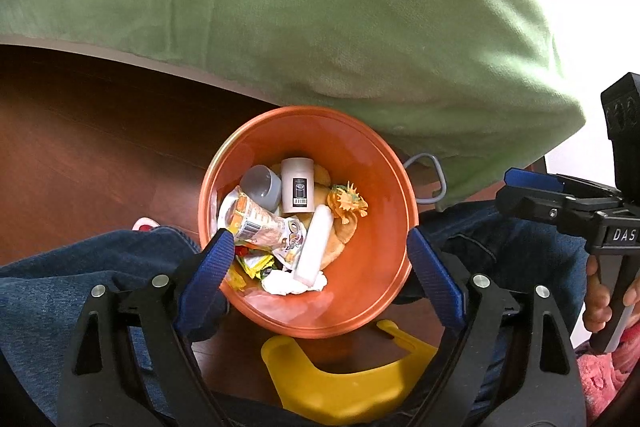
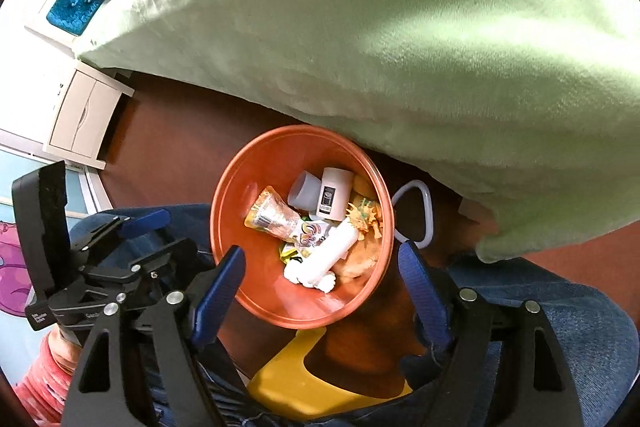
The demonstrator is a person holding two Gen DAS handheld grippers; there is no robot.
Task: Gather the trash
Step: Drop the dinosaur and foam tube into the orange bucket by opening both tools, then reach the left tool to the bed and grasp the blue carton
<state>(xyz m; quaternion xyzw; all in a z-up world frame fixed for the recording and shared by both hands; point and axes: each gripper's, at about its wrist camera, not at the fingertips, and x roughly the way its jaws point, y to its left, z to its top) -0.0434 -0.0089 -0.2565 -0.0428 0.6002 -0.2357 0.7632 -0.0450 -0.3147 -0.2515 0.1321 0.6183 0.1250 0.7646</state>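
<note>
An orange bin [image 1: 360, 163] stands on the brown floor below both grippers; it also shows in the right wrist view [image 2: 256, 167]. It holds trash: a white cylinder [image 1: 297, 187], a grey cup [image 1: 262, 185], a crumpled plastic wrapper [image 1: 256, 223], a white tube [image 1: 316, 247], white tissue [image 1: 288, 285] and an orange toy [image 1: 348, 203]. My left gripper [image 1: 320, 251] is open and empty above the bin. My right gripper [image 2: 320, 267] is open and empty above it too, and shows at the right of the left wrist view [image 1: 520, 187].
A green blanket [image 1: 320, 7] hangs over a bed edge just behind the bin. A yellow stool [image 1: 340, 379] sits in front of the bin. The person's jeans-clad legs [image 1: 80, 275] flank it. A grey loop handle [image 1: 434, 171] lies by the bin. A white cabinet [image 2: 80, 115] stands at left.
</note>
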